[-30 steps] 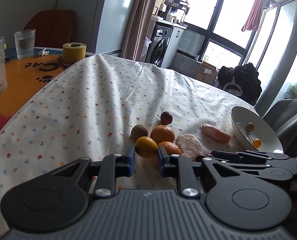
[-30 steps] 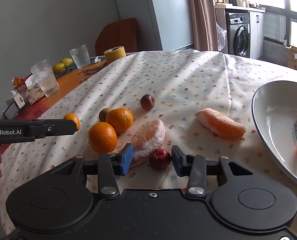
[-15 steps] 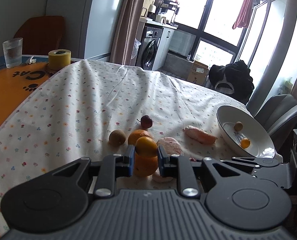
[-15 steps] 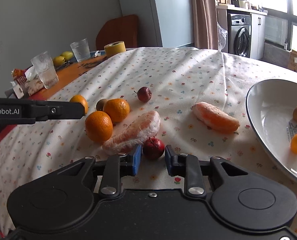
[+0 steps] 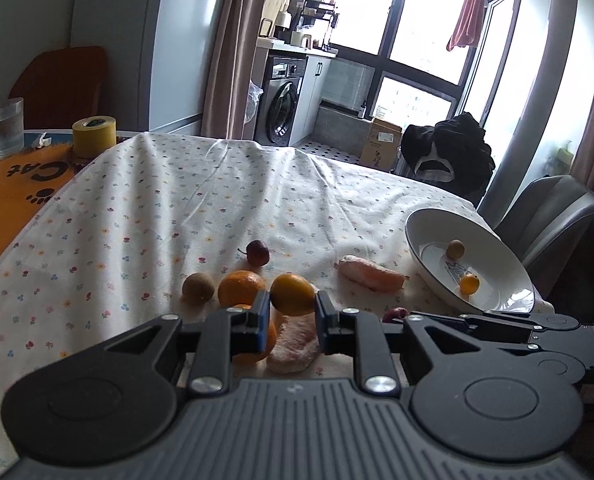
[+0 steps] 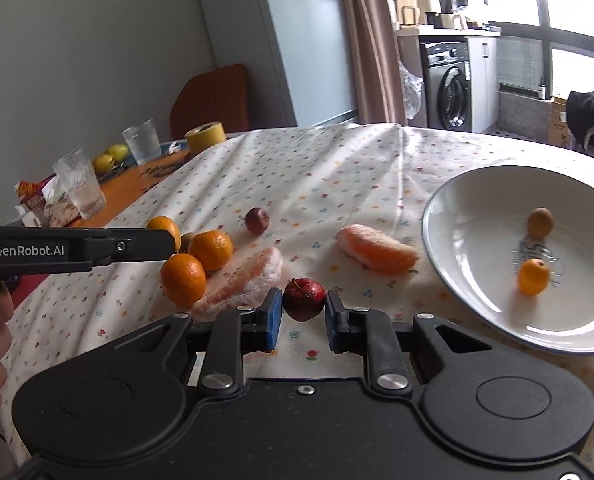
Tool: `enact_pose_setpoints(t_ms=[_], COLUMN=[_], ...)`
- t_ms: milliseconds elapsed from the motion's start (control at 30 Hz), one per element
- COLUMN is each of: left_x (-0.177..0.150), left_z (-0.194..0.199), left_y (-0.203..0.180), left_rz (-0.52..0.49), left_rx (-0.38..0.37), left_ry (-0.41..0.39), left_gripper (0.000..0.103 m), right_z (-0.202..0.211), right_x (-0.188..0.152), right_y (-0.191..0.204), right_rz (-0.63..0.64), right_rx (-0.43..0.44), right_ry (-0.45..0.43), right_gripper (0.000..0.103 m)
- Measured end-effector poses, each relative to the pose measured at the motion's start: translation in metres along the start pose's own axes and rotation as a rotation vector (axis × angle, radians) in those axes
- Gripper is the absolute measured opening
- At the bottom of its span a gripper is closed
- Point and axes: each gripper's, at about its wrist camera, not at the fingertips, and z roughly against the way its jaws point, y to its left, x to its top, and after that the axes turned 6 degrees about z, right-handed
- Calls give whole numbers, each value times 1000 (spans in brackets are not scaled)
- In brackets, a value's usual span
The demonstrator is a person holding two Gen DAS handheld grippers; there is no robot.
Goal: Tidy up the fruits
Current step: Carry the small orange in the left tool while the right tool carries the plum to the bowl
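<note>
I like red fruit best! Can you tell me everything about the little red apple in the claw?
The little red apple is small, round and dark red, with a shiny skin that looks a bit wrinkled and a dimple on top. It sits upright between the blue pads of the right claw, which press on both its sides. Behind it lies a wrapped orange piece on the flowered tablecloth. Whether it rests on the cloth cannot be told.
</note>
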Motion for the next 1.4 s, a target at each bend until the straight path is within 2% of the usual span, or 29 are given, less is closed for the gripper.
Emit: enact_pose_setpoints(t_ms=[667, 1400], left_x=[10, 10], left_z=[-24, -64], left_y=[-53, -109], left_rz=[-98, -191], left_rx=[-95, -180], left_ry=[11, 64], left_gripper=[22, 22], right_z=[36, 55], right_x=[-5, -26], right_y=[-42, -93], right_rz=[-70, -174], right_rx=[-128, -266], right_ry=[-59, -68], right_gripper=[21, 22])
